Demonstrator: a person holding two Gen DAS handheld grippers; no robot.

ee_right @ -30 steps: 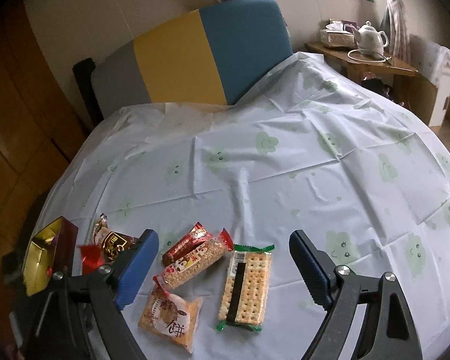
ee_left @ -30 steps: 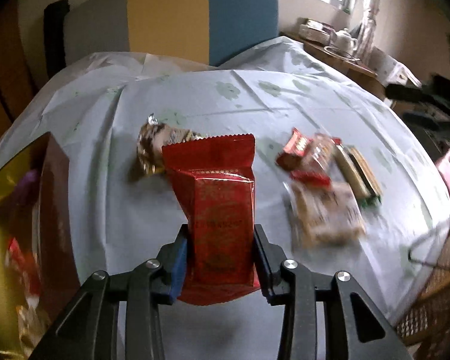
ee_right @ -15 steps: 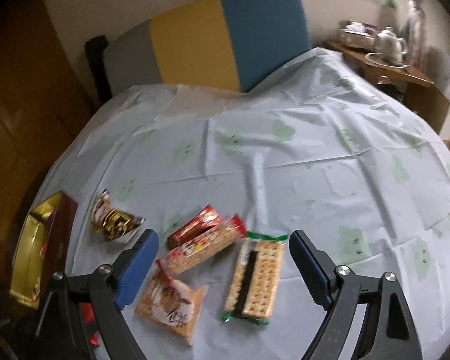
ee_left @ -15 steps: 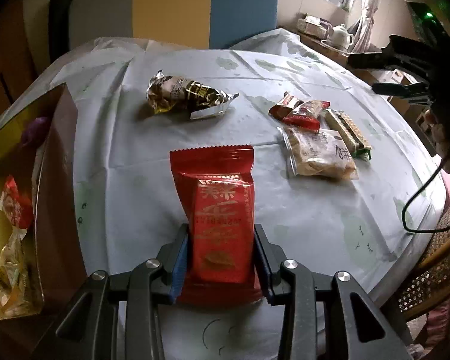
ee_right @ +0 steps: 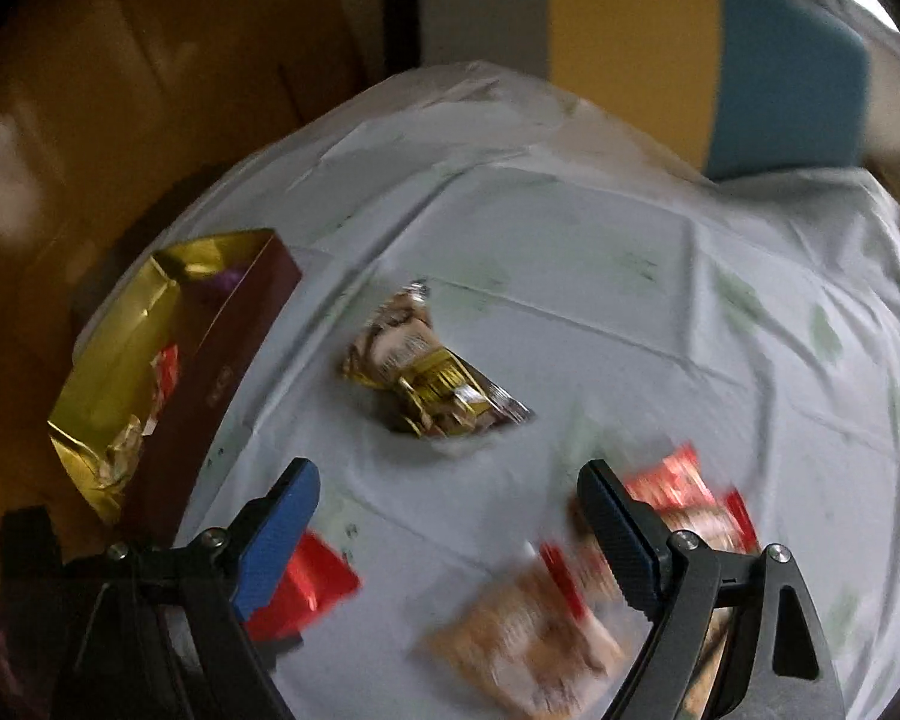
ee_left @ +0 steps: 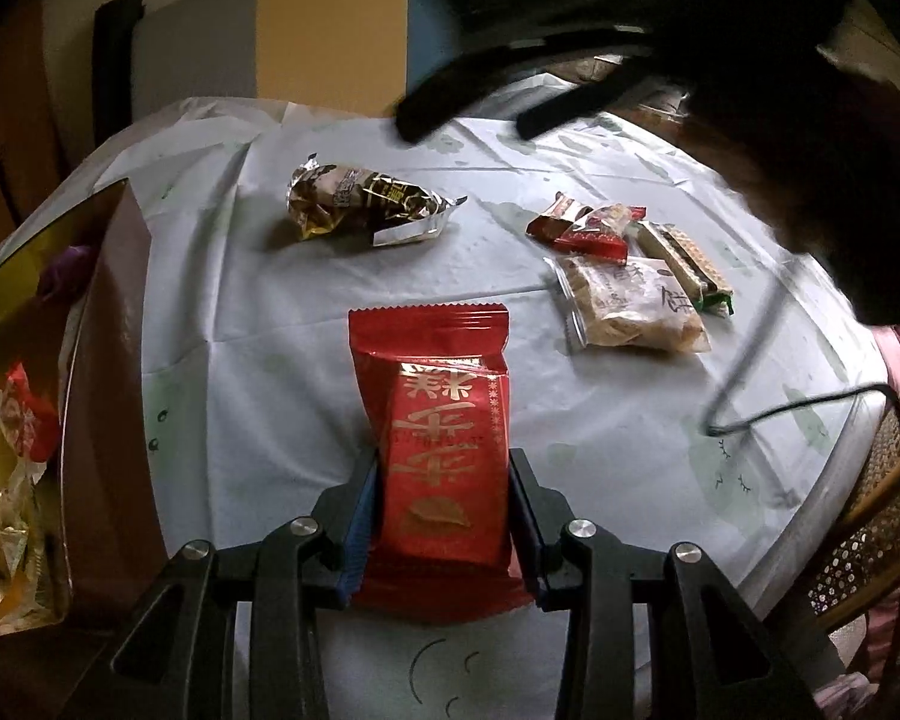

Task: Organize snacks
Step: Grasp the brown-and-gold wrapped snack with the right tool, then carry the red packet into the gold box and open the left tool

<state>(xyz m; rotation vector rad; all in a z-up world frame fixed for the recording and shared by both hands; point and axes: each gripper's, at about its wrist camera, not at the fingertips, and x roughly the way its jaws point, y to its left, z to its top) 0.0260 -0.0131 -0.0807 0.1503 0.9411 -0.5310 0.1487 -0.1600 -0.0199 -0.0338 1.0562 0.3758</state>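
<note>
My left gripper (ee_left: 444, 516) is shut on a red snack packet (ee_left: 444, 420) and holds it upright just above the tablecloth, to the right of the open gold-lined box (ee_left: 108, 360). My right gripper (ee_right: 450, 492) hangs open and empty over the table. A gold-and-brown wrapped snack (ee_right: 432, 384) lies just beyond its fingertips. In the left wrist view this snack (ee_left: 360, 204) lies in the middle of the table, and the right gripper's dark fingers (ee_left: 450, 93) reach in above it. The red packet (ee_right: 312, 588) shows below the right gripper's left finger.
A cluster of snacks lies to the right: red wrappers (ee_left: 582, 228), a clear pastry bag (ee_left: 630, 306) and a cracker pack (ee_left: 684, 258). The box (ee_right: 168, 360) holds several wrapped snacks. A chair back (ee_right: 630, 42) stands behind the table. A cable (ee_left: 810, 408) hangs at the right edge.
My right gripper swung left and rolled, from over the snack cluster toward the gold-wrapped snack, entering the left wrist view. The left gripper lowered the red packet beside the box, then held still.
</note>
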